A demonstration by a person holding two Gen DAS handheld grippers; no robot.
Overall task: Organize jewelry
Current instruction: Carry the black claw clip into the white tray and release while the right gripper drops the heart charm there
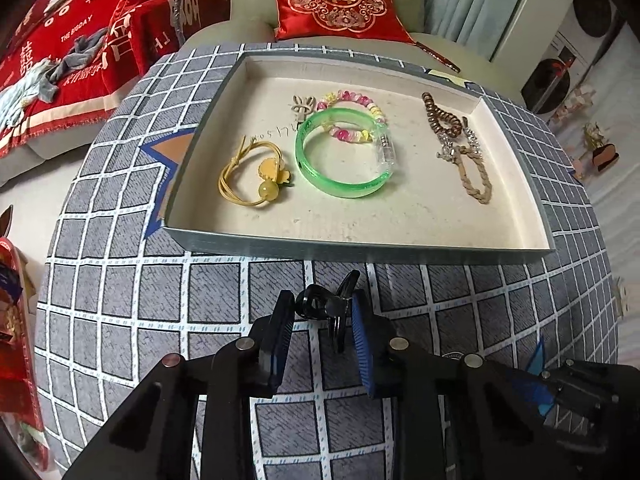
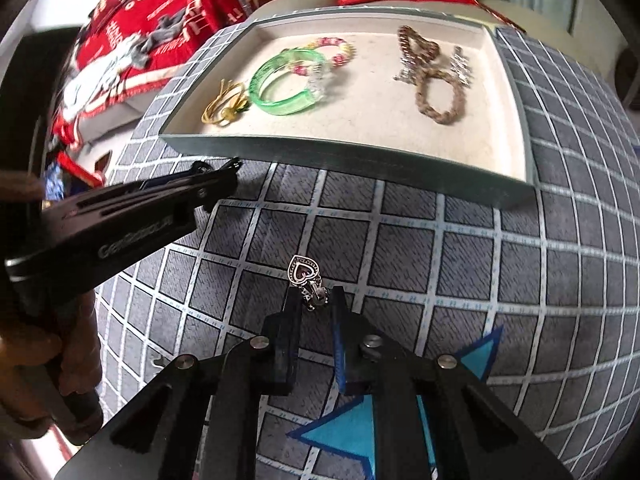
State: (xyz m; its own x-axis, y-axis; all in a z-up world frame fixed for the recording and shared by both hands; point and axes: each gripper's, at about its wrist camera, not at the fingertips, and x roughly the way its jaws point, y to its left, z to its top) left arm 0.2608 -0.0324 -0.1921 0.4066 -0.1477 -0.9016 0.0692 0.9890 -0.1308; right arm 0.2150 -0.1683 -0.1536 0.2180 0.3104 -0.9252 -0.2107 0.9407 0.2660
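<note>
A shallow grey tray (image 1: 360,246) with a cream floor holds a green bangle (image 1: 344,152), a pink-and-yellow bead bracelet (image 1: 352,100), a yellow hair tie (image 1: 252,176), a brown rope bracelet (image 1: 476,176), a brown coil tie (image 1: 440,116) and a small silver charm (image 1: 302,106). My left gripper (image 1: 322,304) is shut on a black hair clip (image 1: 328,306), just in front of the tray's near wall. My right gripper (image 2: 316,296) is shut on a silver heart pendant piece (image 2: 305,274), held above the cloth in front of the tray (image 2: 340,152).
The tray sits on a round table under a grey grid-pattern cloth (image 1: 160,300). A sofa with a red cushion (image 1: 336,0) and red blankets (image 1: 72,52) lies behind. The left gripper's body (image 2: 120,220) and the hand holding it fill the right wrist view's left side.
</note>
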